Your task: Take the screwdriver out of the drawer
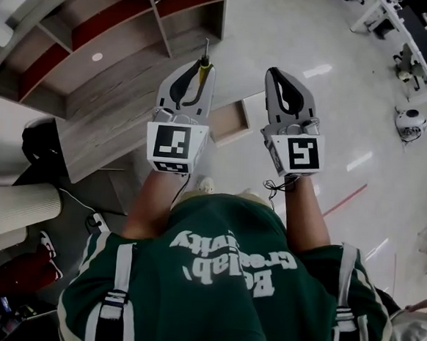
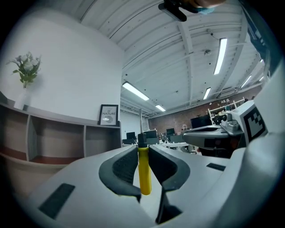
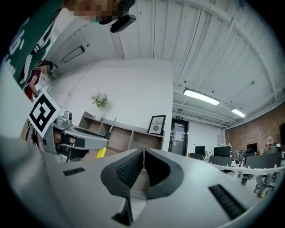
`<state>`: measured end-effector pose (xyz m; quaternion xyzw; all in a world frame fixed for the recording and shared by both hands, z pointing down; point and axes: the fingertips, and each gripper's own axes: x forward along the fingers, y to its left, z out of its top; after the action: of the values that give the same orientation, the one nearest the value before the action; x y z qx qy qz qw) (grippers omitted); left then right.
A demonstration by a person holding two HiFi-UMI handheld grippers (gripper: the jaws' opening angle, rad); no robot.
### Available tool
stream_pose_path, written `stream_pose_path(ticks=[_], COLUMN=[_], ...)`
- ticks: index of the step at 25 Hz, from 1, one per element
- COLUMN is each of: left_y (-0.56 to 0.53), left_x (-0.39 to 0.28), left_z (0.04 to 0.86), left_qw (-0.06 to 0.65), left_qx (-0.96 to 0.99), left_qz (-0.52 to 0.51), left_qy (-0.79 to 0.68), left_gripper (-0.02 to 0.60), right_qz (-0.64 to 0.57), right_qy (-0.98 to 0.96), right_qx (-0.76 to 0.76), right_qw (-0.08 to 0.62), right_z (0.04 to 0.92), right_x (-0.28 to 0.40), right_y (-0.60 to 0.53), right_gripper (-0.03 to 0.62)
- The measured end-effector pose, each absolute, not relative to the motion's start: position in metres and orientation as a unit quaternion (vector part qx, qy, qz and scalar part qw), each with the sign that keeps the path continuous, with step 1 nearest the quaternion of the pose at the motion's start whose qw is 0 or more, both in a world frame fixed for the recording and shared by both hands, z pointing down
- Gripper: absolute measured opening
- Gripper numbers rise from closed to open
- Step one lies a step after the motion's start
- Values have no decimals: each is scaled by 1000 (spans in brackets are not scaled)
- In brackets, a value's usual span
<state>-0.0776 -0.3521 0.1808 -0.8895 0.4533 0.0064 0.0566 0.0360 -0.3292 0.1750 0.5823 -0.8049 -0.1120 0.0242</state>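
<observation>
Clearly, the left gripper (image 2: 142, 153) has its fingers (image 2: 121, 165) clenched on the yellow handle of the screwdriver (image 2: 144, 171), whose dark shaft pokes out past the tips. The right gripper (image 3: 143, 156) is just beside it on the right, its fingers (image 3: 128, 171) pressed together with nothing between them. Both are raised in front of the person, near the wooden shelf unit (image 1: 118, 70). Below them sits what looks like the open drawer (image 1: 228, 123), well apart from the screwdriver.

Head cam down; 2 others level
</observation>
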Motion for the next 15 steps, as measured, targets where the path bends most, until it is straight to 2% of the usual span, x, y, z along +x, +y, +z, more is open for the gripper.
stream_pose_path(ticks=[15], left_y=[-350], left_x=[-115], left_z=[187], left_qw=[53], left_qx=[-895], left_qz=[3], left_qy=[443], left_gripper=[87], right_qz=[-136], right_qy=[-812], right_qx=[568], right_qw=[10], right_z=[170], right_x=[-16], right_y=[-329], right_gripper=[34])
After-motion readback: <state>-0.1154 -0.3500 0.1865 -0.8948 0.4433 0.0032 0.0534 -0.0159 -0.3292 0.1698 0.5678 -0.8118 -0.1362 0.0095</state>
